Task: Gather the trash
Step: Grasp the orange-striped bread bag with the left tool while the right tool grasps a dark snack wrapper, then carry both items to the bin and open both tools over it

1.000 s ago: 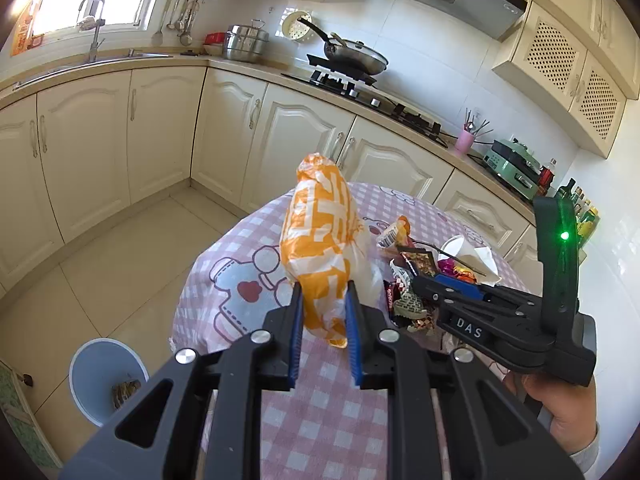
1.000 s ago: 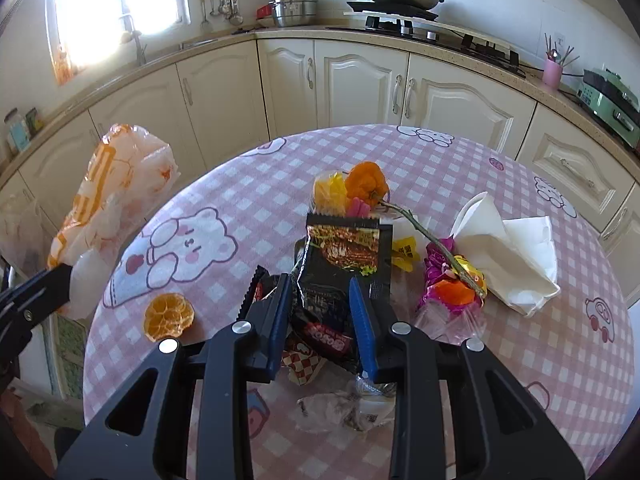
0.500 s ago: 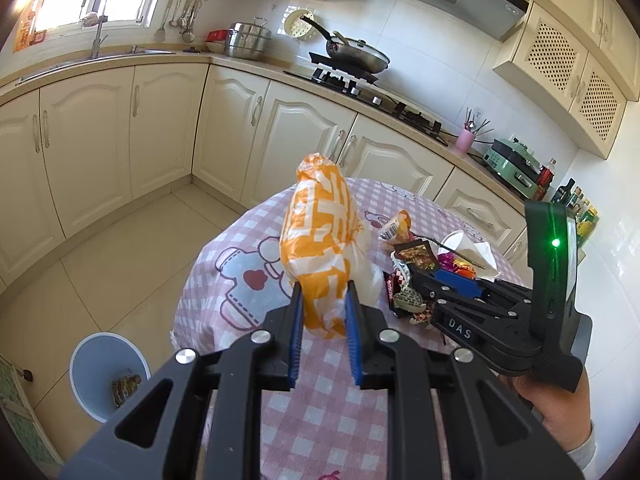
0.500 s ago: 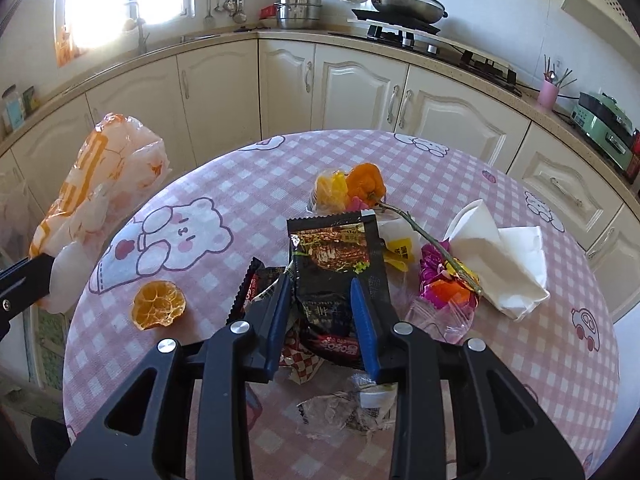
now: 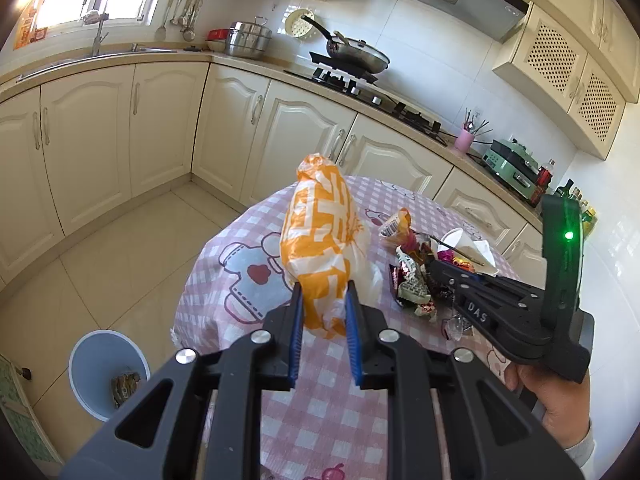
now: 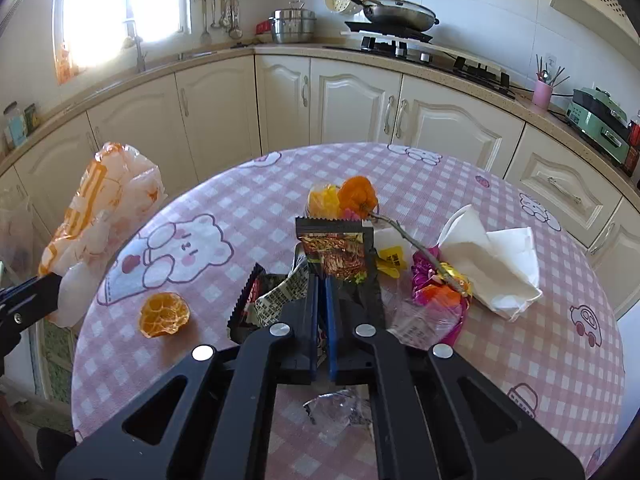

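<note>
Round pink-checked surface [image 6: 460, 168] under cream kitchen cabinets. Blue bin [image 5: 105, 372] on floor at seven o'clock. Left gripper [image 5: 323, 320], jaws clamped on orange-white bag [image 5: 320, 240]. Right gripper [image 6: 320, 316], jaws pinched narrow on black wrapper [image 6: 336, 252], centre.

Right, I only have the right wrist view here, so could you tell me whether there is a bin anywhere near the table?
Observer: Yes, a light blue bin stands on the floor beside the table.
Operator: Thank you. Is it empty?
Observer: No, one crumpled wrapper lies at the bottom of it.
Operator: And is the other tool gripping properly?
Observer: The left gripper is shut on the lower end of the orange bag, which stands up between its pads.
</note>
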